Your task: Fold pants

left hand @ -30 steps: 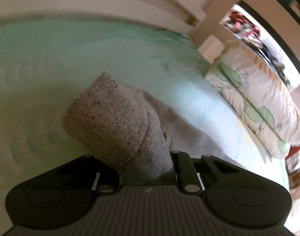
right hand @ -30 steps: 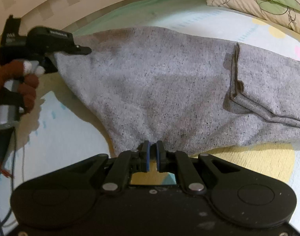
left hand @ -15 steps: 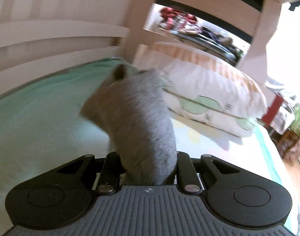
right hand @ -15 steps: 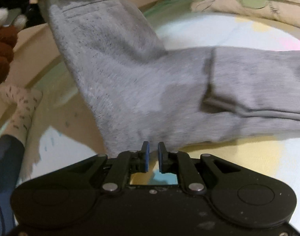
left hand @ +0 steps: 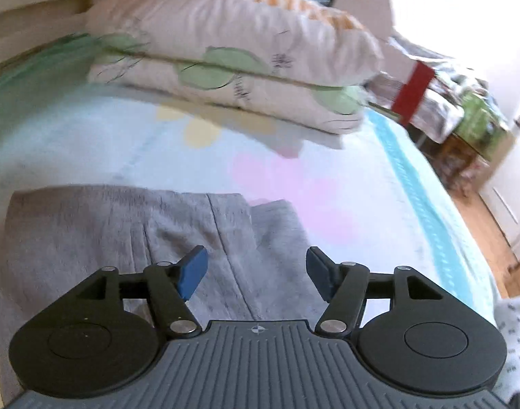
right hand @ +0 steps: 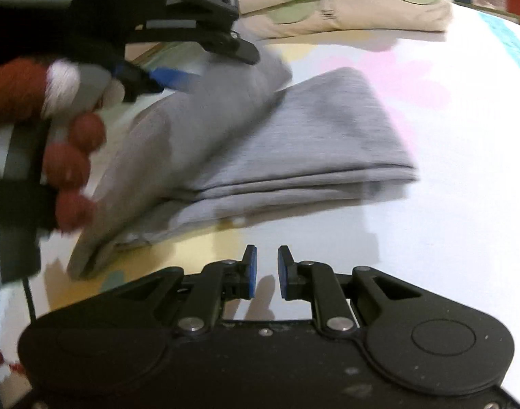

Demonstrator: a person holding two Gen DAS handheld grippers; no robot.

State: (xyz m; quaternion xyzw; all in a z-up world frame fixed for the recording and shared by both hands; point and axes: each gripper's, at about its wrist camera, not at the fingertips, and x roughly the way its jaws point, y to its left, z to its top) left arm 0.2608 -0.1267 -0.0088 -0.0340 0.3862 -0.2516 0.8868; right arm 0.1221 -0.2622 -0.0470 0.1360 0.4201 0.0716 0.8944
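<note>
Fold laid over: grey pants (right hand: 294, 143) lie doubled just below the pillow (left hand: 232, 51). Left gripper (left hand: 256, 272) opening, nothing clamped; right gripper (right hand: 266, 271) opening, empty. Next, likely flattening the stack.

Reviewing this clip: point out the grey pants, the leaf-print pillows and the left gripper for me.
grey pants (right hand: 294, 156): right wrist view, top folded layer.
leaf-print pillows (left hand: 225, 34): left wrist view, upper pillow's face.
left gripper (left hand: 256, 272): left wrist view, gap between its opening jaws, nothing clamped.

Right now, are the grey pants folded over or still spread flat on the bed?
Folded over: the grey pants lie doubled on the bed, stacked layer edges showing along the near side.
</note>
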